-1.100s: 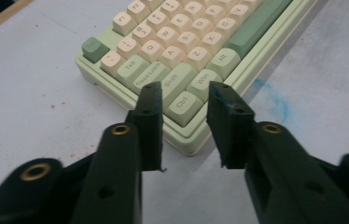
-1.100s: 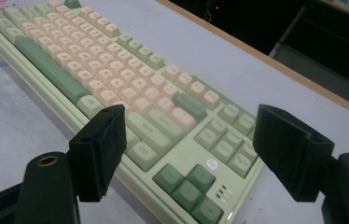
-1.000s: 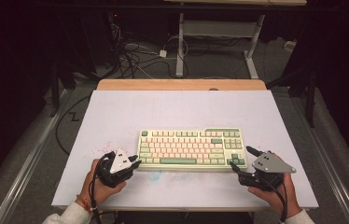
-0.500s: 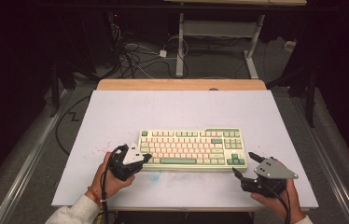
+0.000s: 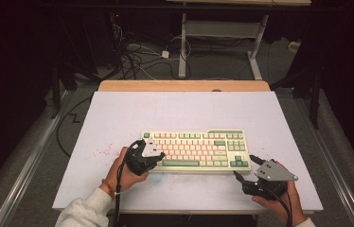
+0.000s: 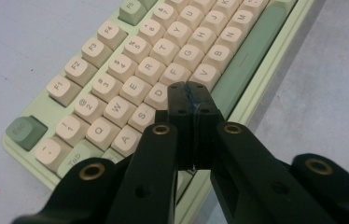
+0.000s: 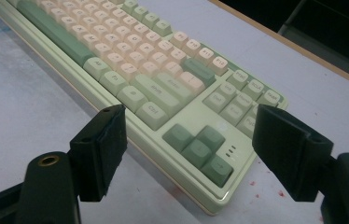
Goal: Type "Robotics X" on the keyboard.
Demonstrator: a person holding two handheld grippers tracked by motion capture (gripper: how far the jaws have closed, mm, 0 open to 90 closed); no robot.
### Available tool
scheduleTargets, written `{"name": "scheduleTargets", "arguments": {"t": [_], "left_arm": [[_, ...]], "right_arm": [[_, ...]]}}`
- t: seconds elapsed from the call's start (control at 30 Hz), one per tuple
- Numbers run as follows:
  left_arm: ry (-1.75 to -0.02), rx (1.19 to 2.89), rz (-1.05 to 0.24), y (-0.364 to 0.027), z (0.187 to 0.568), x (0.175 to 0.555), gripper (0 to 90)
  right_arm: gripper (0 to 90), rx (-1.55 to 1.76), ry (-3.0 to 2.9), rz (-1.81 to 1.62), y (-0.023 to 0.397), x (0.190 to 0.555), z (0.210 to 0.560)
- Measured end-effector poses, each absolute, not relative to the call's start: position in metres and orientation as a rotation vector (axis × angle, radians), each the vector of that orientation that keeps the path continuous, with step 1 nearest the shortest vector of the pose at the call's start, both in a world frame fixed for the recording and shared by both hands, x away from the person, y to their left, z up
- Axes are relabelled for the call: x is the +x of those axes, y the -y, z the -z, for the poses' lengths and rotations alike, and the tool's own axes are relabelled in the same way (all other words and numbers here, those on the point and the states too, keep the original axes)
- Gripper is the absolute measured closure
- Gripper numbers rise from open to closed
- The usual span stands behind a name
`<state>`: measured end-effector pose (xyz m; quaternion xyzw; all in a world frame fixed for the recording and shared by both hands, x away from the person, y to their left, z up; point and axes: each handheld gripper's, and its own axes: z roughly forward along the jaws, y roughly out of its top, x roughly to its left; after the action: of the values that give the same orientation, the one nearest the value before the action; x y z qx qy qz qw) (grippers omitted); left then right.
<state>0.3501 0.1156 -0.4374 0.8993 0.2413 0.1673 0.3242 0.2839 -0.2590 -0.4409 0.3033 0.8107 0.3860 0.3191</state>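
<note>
Left gripper (image 5: 156, 153) slid onto keyboard (image 5: 199, 147), jaws shut.

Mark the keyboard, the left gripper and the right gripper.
keyboard (image 5: 199, 142), high view, on its cream keys.
left gripper (image 6: 192, 95), left gripper view, tip of shut jaws.
right gripper (image 7: 189, 140), right gripper view, between open jaws.

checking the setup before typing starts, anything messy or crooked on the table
The keyboard lies straight and looks intact. The one oddity: reddish specks on the white table, left of the keyboard and by its right corner.
</note>
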Motion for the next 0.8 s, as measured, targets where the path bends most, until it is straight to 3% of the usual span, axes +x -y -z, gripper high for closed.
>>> {"name": "scheduleTargets", "arguments": {"t": [0.8], "left_arm": [[-0.592, 2.411, -0.426, -0.093, 0.439, 0.365, 85.8]], "right_arm": [[26.5, 0.776, -2.146, -0.994, 0.258, 0.285, 0.444]]}}
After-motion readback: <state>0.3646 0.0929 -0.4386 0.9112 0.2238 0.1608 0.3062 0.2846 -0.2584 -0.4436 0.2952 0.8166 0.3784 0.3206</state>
